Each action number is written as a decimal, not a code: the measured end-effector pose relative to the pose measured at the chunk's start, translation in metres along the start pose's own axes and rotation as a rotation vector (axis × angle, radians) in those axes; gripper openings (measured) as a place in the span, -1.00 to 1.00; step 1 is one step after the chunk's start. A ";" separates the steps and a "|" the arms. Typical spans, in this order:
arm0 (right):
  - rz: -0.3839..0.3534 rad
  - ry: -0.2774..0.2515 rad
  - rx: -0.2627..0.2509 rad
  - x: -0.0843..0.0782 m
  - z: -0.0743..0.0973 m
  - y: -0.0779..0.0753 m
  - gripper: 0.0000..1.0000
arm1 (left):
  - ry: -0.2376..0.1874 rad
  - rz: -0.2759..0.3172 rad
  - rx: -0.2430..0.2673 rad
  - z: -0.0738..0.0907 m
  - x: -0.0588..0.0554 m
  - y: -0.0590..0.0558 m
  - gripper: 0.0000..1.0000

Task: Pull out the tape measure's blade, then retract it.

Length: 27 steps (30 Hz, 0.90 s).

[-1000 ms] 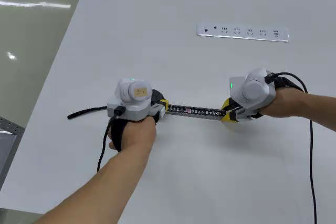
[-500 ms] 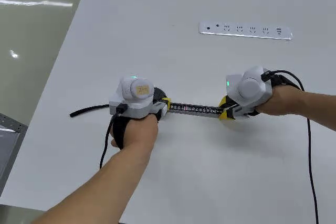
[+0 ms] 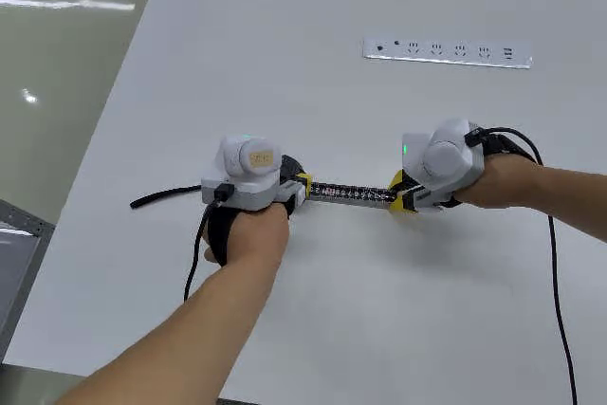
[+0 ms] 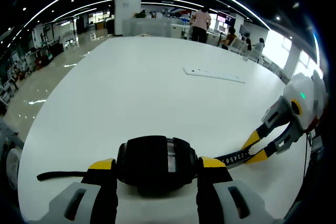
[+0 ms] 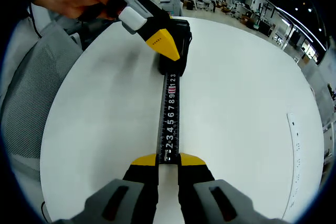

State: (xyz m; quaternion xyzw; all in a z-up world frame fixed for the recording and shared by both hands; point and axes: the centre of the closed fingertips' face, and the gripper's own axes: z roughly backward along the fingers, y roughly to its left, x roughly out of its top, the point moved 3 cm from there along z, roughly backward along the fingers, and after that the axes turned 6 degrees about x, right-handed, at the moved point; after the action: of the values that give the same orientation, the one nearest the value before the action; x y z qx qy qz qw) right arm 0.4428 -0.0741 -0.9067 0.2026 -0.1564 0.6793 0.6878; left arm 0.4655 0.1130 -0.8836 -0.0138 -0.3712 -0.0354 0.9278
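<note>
Resting on the white workbench (image 3: 332,320), in its near-left part, the black, rounded tape measure case (image 4: 156,158) is being clamped from both sides by the left gripper (image 4: 157,167). The two yellow-tipped jaws are being held apart by the width of the case and are pressing flat against its flanks. In the head view this gripper is being carried by the hand on the left, and most of the case is being hidden beneath it.

The narrow dark blade (image 5: 169,114), printed with pale numerals and one red mark, is being held drawn out of the case to the right, low over the bench top. Its free end is being pinched by the right gripper (image 5: 168,160), whose yellow-tipped jaws are being kept almost together, with just the blade's tip between them. A short run of blade is being spanned between the two grippers, which are being held well apart along one straight line.

A thin black cord (image 3: 156,200) is lying on the bench to the left of the left gripper. A long white power strip (image 3: 446,51) is lying flat at the far right, well apart from the tape measure.
</note>
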 end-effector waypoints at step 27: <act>0.017 -0.046 -0.017 0.022 -0.017 -0.008 -0.75 | 0.008 -0.003 -0.001 0.000 0.001 0.000 0.15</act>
State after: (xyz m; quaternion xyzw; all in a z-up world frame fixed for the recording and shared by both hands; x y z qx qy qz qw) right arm 0.4501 -0.0462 -0.9110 0.2109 -0.1795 0.6790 0.6799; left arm 0.4661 0.1130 -0.8833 -0.0135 -0.3676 -0.0368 0.9292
